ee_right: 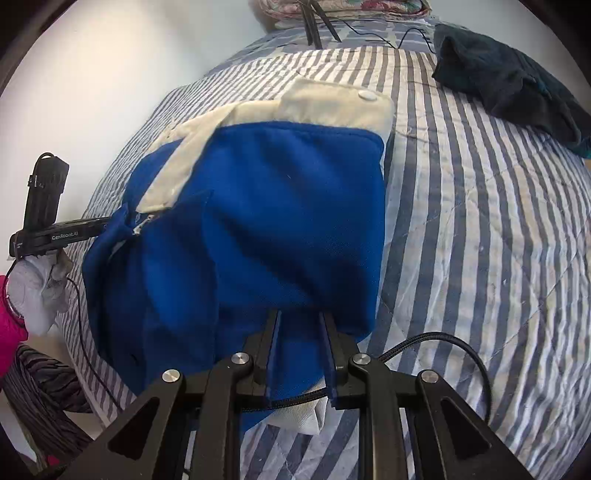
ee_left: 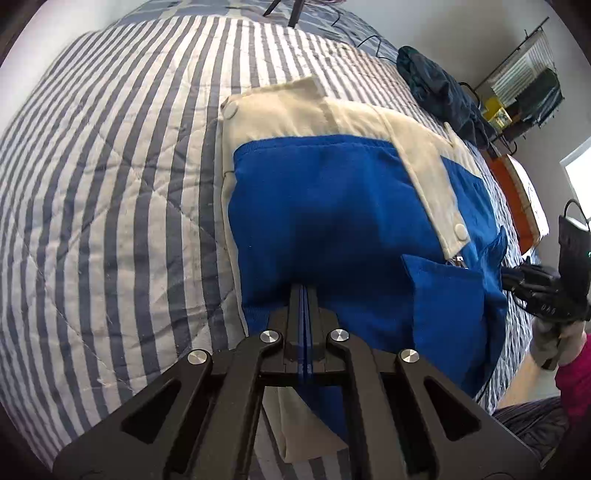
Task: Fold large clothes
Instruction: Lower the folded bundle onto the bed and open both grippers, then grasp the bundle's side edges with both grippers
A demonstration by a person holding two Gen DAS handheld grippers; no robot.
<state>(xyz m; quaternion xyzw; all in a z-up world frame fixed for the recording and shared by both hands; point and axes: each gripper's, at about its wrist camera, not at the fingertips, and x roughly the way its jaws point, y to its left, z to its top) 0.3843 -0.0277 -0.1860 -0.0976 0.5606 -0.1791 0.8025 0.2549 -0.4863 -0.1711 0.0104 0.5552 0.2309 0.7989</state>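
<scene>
A blue jacket (ee_left: 332, 206) with cream trim and snap buttons lies partly folded on a striped quilt (ee_left: 110, 184). My left gripper (ee_left: 304, 290) is shut on the near blue edge, with thin fabric pinched between its fingers. In the right wrist view the same jacket (ee_right: 288, 206) fills the middle. My right gripper (ee_right: 301, 315) grips a thicker bunch of blue cloth, so its fingers stand a little apart. Each gripper also shows in the other's view: the right gripper (ee_left: 508, 280) at the jacket's right edge, the left gripper (ee_right: 105, 221) at its left edge.
A dark teal garment (ee_right: 509, 81) lies bunched at the far right of the quilt (ee_right: 480, 258). Tripod legs (ee_right: 314, 26) and cables stand at the head of the bed. A person's pink sleeve (ee_left: 576, 373) is at the bedside, with a wire shelf (ee_left: 524, 92) beyond.
</scene>
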